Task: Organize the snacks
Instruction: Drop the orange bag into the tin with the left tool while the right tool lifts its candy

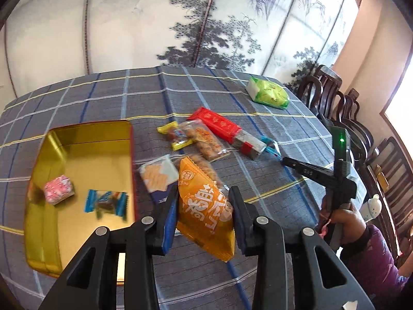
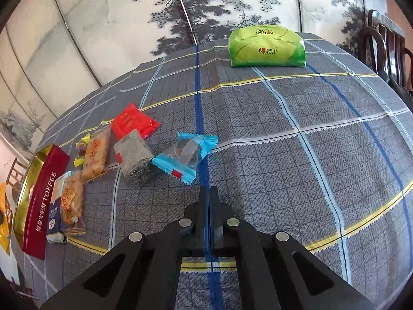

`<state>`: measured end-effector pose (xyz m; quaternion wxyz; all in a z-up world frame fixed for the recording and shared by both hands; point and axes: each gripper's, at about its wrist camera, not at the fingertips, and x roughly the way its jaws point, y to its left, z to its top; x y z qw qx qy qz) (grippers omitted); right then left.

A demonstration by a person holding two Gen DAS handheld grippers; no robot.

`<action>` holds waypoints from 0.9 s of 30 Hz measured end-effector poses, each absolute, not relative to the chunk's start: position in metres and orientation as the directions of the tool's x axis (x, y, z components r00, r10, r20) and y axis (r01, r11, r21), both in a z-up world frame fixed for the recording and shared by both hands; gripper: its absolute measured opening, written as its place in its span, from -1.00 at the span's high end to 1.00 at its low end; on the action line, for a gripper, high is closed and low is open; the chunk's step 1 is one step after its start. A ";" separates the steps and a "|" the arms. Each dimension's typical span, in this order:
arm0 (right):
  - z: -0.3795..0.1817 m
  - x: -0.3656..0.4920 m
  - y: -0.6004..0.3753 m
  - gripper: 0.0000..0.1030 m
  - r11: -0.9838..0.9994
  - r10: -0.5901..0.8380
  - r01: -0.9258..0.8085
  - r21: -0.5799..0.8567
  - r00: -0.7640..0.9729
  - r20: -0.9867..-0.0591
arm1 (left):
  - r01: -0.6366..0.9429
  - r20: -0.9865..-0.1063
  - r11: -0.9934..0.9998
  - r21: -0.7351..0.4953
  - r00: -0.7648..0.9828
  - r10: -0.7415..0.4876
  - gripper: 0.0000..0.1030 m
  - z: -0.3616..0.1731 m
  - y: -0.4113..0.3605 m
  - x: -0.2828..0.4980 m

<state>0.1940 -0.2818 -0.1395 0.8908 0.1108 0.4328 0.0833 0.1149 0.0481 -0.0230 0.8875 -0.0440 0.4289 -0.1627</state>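
Your left gripper (image 1: 204, 214) is clamped on an orange snack packet (image 1: 206, 211), its blue-padded fingers (image 1: 170, 217) pressing both sides and holding it clear of the checked tablecloth (image 1: 258, 180). Just to its left lies the open gold tin (image 1: 77, 144), holding a pink-and-white sweet (image 1: 58, 190) and a blue-wrapped candy (image 1: 107, 202). Beyond the packet, near the tablecloth's middle, lie a white-and-orange cracker packet (image 1: 155, 175), a clear biscuit pack (image 1: 204, 139), a yellow candy (image 1: 174, 135) and a red bar (image 1: 219, 124). Your right gripper (image 2: 208, 191) is fully closed on nothing, poised above the cloth just short of a blue-wrapped sweet (image 2: 185, 155). A green packet (image 2: 267, 46) sits by the far edge.
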 end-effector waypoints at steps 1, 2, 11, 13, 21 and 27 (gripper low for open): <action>-0.139 0.193 -0.283 0.99 0.961 0.242 -0.045 0.271 0.611 -0.754 | 0.235 -0.750 0.949 -0.212 0.584 -0.312 0.34 -0.023 0.058 0.113; -0.137 0.190 -0.285 0.98 0.956 0.255 -0.047 0.288 0.618 -0.744 | 0.218 -0.753 0.954 -0.206 0.587 -0.297 0.34 -0.023 0.066 0.112; -0.117 0.201 -0.283 -0.01 0.930 0.256 0.035 0.366 0.653 -0.712 | 0.164 -0.744 0.960 -0.227 0.607 -0.279 0.34 -0.024 0.103 0.102; -0.113 0.209 -0.277 -0.01 0.933 0.246 0.039 0.359 0.659 -0.711 | 0.169 -0.740 0.960 -0.225 0.611 -0.281 0.34 -0.023 0.106 0.100; -0.131 0.239 -0.253 0.37 0.976 0.162 0.015 0.215 0.609 -0.776 | 0.165 -0.730 0.960 -0.225 0.624 -0.278 0.34 -0.019 0.113 0.100; -0.129 0.215 -0.260 0.50 0.973 0.204 -0.041 0.229 0.621 -0.757 | 0.150 -0.726 0.967 -0.206 0.639 -0.254 0.34 -0.017 0.125 0.104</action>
